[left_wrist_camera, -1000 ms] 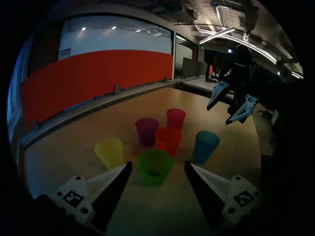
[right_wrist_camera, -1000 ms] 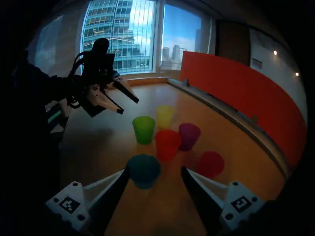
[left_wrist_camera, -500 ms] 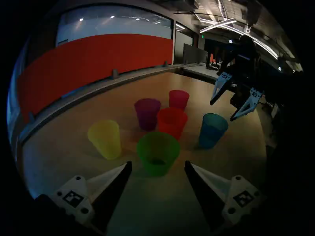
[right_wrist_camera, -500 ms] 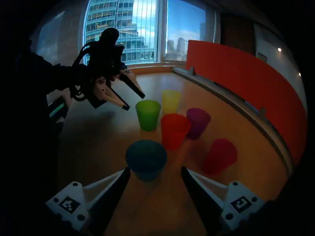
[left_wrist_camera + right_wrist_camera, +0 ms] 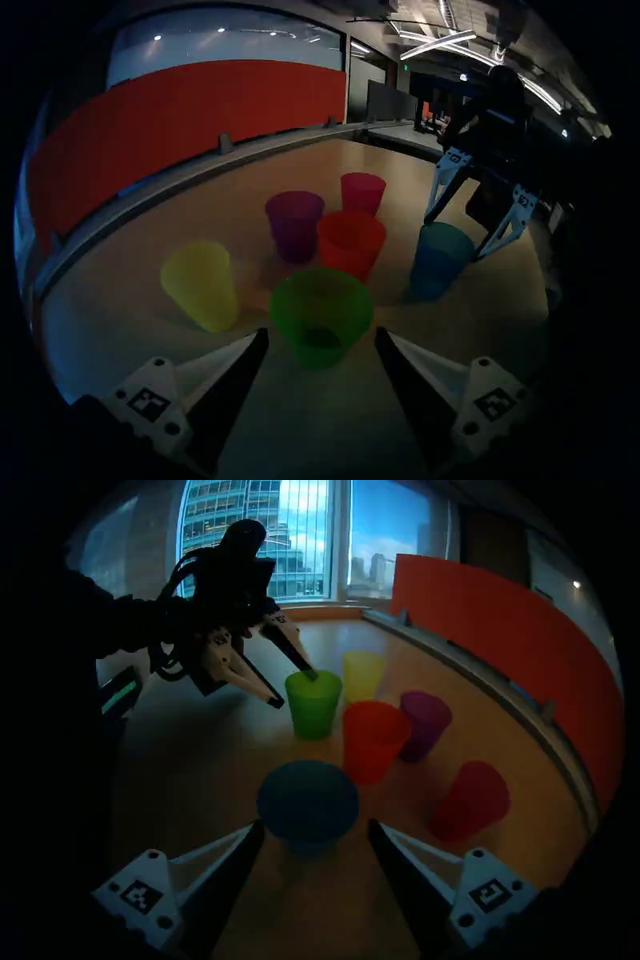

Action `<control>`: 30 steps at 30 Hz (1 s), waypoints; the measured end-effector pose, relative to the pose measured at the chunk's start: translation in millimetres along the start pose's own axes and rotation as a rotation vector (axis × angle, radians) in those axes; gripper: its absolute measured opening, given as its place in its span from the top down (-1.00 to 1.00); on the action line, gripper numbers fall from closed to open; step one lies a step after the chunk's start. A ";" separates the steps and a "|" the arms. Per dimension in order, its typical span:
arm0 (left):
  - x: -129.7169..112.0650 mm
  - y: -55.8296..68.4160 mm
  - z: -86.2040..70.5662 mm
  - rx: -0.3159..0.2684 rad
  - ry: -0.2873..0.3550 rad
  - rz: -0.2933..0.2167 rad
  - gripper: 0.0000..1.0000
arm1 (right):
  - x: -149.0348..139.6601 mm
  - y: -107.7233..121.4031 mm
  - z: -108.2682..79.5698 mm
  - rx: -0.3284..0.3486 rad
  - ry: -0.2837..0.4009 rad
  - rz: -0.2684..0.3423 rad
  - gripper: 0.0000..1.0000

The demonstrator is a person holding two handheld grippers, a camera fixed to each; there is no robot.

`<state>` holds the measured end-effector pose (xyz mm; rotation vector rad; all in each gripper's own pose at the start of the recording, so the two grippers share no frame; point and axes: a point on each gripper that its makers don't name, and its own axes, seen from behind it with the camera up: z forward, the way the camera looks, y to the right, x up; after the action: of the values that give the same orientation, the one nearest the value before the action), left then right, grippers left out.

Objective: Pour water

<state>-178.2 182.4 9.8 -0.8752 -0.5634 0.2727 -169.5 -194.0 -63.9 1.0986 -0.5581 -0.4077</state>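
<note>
Both grippers spread open, each lined up on a cup, nothing grasped.
Left gripper point(image 5: 320, 334): green cup point(image 5: 322, 316) at lower centre, just ahead between its fingertips. Right gripper point(image 5: 314, 826): teal cup point(image 5: 308, 804) at lower centre, likewise between its tips. Yellow cup point(image 5: 200, 284), purple cup point(image 5: 294, 226), red cup point(image 5: 350, 242) and pink cup point(image 5: 362, 192) cluster mid-frame behind, all upright on the bench point(image 5: 232, 200).

Office, long wooden table point(image 5: 240, 200), red partition wall point(image 5: 176, 112), tall city-view windows point(image 5: 304, 536)
</note>
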 end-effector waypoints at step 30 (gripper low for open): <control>8.9 0.0 27.9 -0.013 -0.007 0.024 -0.75 | 7.0 -3.5 19.4 0.022 0.015 -0.001 -1.00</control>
<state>-186.8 204.5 27.1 -0.8942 -0.5621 0.2940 -175.8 -213.2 -59.0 1.1222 -0.5505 -0.3948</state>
